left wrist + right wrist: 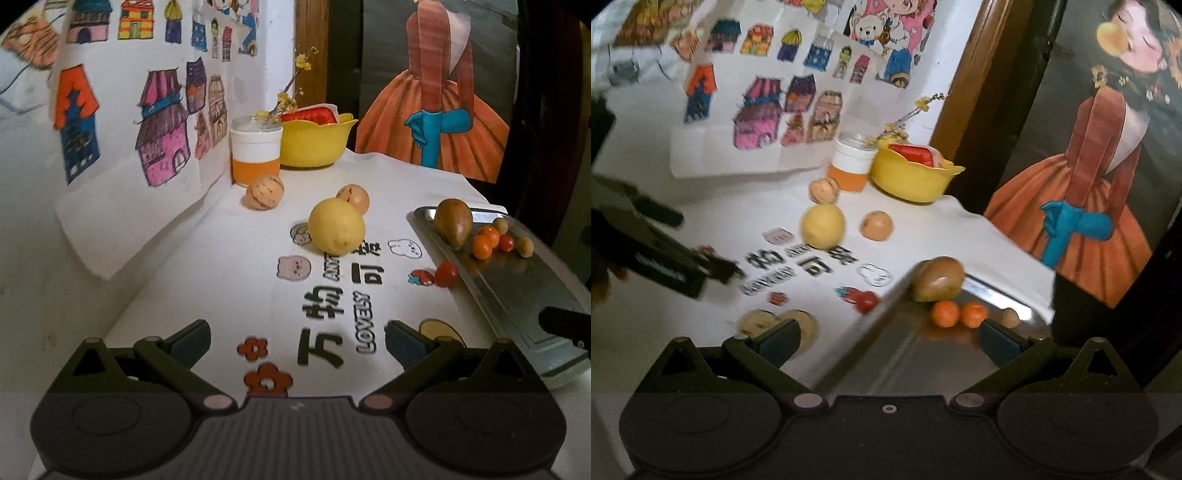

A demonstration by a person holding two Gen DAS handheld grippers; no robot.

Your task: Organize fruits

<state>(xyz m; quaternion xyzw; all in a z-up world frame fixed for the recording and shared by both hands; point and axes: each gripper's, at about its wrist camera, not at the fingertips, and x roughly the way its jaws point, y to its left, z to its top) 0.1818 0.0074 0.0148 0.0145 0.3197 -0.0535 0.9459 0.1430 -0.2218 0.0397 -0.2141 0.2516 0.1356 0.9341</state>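
left gripper (297, 341) fingers wide, empty, over cloth (221, 258) | right gripper (888, 338) fingers wide, empty, above tray (905, 369) | lemon (337, 226) on cloth; pear (453, 223), two oranges (484, 242) in tray; cherry tomato (446, 274) touching tray edge

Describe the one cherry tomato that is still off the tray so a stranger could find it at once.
Start at the metal tray on the white printed tablecloth. Just outside the tray's long edge, on the cloth, lies a cherry tomato beside a printed strawberry picture. It is much smaller than the lemon, and unlike the tomato on the tray, it sits on fabric.
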